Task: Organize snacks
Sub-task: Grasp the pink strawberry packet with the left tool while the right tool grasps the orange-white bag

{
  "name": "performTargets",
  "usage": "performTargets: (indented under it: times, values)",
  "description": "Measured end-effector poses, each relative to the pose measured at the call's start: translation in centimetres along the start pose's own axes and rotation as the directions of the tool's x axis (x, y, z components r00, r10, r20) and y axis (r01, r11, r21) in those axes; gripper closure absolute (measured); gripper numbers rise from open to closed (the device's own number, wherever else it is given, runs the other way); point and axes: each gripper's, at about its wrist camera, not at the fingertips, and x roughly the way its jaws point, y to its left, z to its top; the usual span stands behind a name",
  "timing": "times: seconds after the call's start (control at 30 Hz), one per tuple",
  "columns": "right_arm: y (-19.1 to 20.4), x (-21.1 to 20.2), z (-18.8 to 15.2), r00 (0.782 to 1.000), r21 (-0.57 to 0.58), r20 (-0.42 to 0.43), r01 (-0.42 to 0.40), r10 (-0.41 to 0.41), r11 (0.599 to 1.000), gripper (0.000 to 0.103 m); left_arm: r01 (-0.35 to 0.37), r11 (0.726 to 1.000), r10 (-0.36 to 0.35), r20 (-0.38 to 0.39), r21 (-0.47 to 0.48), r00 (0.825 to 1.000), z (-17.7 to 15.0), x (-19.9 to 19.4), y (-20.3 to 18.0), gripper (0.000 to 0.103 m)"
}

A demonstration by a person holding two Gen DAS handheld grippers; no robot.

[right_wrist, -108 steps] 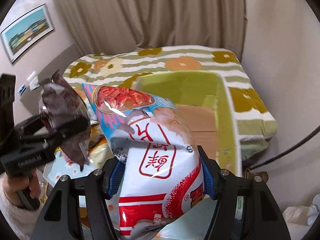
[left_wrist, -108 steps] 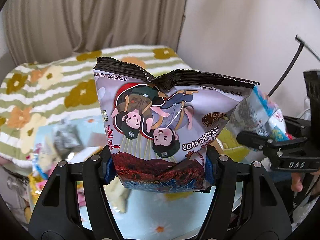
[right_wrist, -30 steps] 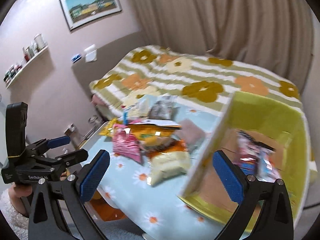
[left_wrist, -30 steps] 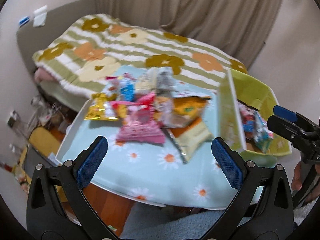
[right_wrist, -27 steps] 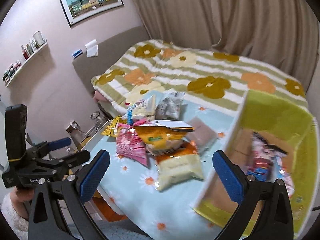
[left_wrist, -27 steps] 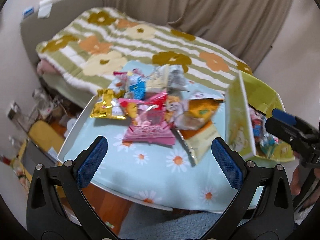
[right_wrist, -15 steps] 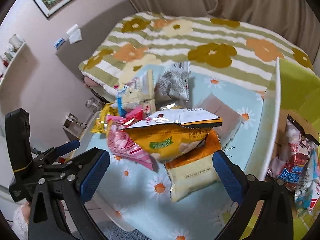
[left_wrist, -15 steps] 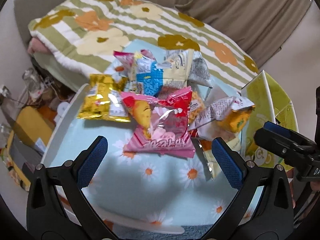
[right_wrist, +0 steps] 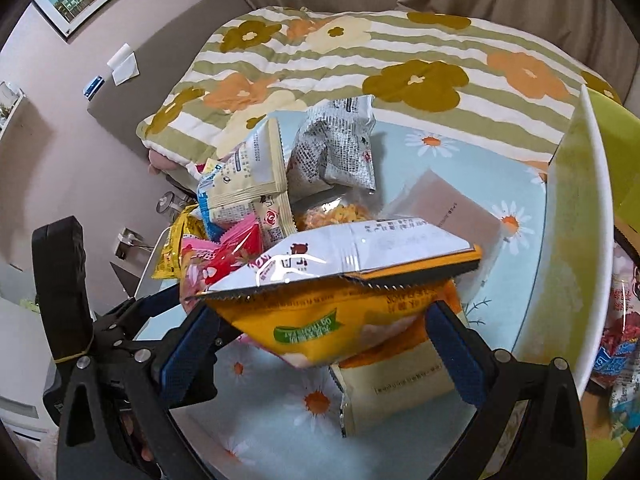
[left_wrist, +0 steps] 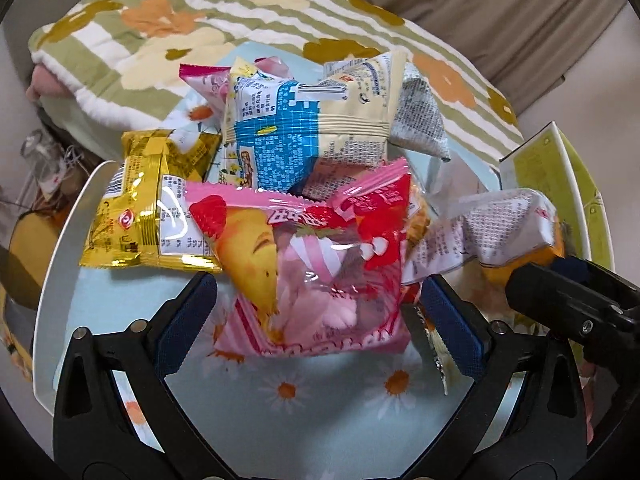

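Through my left wrist camera, my left gripper (left_wrist: 318, 320) has its blue pads spread wide on either side of the pink strawberry snack bag (left_wrist: 316, 272), not yet touching it. The bag lies flat on the daisy-print surface (left_wrist: 288, 396), its long axis running near to far, its printed lettering upside down to me and its bottom seam nearest. Just left of it lies a gold packet (left_wrist: 148, 208), long axis left to right. Beyond, a blue-and-cream packet (left_wrist: 304, 128) rests tilted on the pile, with a grey-printed silver packet (left_wrist: 420, 120) at its right. At far right my right gripper (left_wrist: 568, 292) reaches in under a white-and-orange bag (left_wrist: 496, 232), beside the yellow-green box (left_wrist: 560, 168).

Through my right wrist camera, my right gripper (right_wrist: 324, 344) is spread apart around the orange snack bag (right_wrist: 340, 292), which sits between the pads; I cannot tell whether they touch it. The bag's long axis runs left to right, its serrated seal edge facing me and tilted upward. A cream packet (right_wrist: 400, 388) lies under it on the surface. The box wall (right_wrist: 576, 216) stands to the right, with packets (right_wrist: 624, 320) inside. My left gripper (right_wrist: 168, 320) shows at the left.
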Motion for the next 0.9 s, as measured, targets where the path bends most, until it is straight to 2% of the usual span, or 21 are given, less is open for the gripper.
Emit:
performTargets:
  times: [0.07, 0.13, 0.17, 0.43, 0.73, 0.83, 0.9]
  values:
    - [-0.1, 0.3, 0.2, 1.0, 0.005, -0.005, 0.006, -0.006, 1.0, 0.001, 0.002, 1.0, -0.002, -0.005, -0.004, 1.0, 0.3, 0.4, 0.4, 0.007]
    - [-0.1, 0.6, 0.3, 1.0, 0.008, -0.009, 0.013, -0.013, 1.0, 0.001, 0.009, 1.0, -0.009, -0.012, -0.011, 1.0, 0.5, 0.7, 0.8, 0.016]
    - [-0.2, 0.7, 0.4, 1.0, 0.009, -0.011, 0.017, -0.017, 1.0, 0.001, 0.013, 1.0, -0.013, -0.019, -0.013, 1.0, 0.5, 0.9, 1.0, 0.024]
    - [-0.5, 1.6, 0.5, 0.999, 0.024, -0.024, 0.041, -0.04, 0.999, 0.001, 0.025, 0.999, -0.024, -0.03, 0.042, 0.999, 0.3, 0.9, 0.9, 0.032]
    - [-0.3, 2.3, 0.4, 0.997, 0.002, -0.029, 0.075, -0.075, 0.997, 0.001, 0.034, 0.996, -0.033, -0.018, 0.082, 0.999, -0.1, -0.7, 0.4, 0.033]
    - [-0.2, 2.5, 0.3, 0.996, -0.011, -0.035, 0.077, -0.077, 0.997, 0.007, 0.038, 0.996, -0.037, -0.014, 0.086, 0.999, -0.3, -1.1, 0.7, 0.033]
    - [-0.3, 2.6, 0.2, 0.996, -0.021, -0.04, 0.074, -0.075, 0.997, 0.018, 0.041, 0.996, -0.04, -0.011, 0.083, 0.999, -0.4, -1.3, 0.8, 0.033]
